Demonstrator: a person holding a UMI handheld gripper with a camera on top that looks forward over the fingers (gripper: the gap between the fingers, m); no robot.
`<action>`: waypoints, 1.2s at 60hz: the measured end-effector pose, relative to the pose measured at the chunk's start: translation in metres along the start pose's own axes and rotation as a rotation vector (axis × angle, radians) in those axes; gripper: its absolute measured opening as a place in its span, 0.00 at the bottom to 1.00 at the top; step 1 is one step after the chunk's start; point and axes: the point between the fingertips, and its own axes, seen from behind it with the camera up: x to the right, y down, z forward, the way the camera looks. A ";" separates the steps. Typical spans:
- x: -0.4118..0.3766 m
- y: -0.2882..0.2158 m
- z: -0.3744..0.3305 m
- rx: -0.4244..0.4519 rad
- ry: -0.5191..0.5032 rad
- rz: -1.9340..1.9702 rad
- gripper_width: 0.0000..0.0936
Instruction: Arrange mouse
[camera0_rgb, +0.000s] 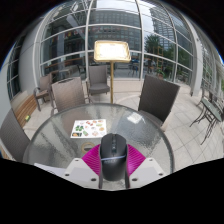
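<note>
The gripper (112, 168) jaws pinch a dark mouse (113, 153). It sits over the round glass bench (60, 140). A printed sheet (88, 127) lies beyond.

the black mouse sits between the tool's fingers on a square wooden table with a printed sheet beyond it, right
Not quite. The gripper view shows the table is round and glass-topped, not square and wooden. The rest holds: the black mouse sits between the tool's fingers, with a printed sheet beyond it.

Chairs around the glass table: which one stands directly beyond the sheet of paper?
The grey chair at the table's far side, directly behind the sheet of paper. The other nearby chair stands further right, beyond the mouse between the tool's fingers.
</note>
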 end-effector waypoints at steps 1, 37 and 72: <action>-0.013 -0.011 -0.008 0.024 -0.008 -0.002 0.32; -0.295 0.213 0.009 -0.240 -0.189 -0.138 0.32; -0.276 0.189 -0.026 -0.185 -0.145 -0.094 0.93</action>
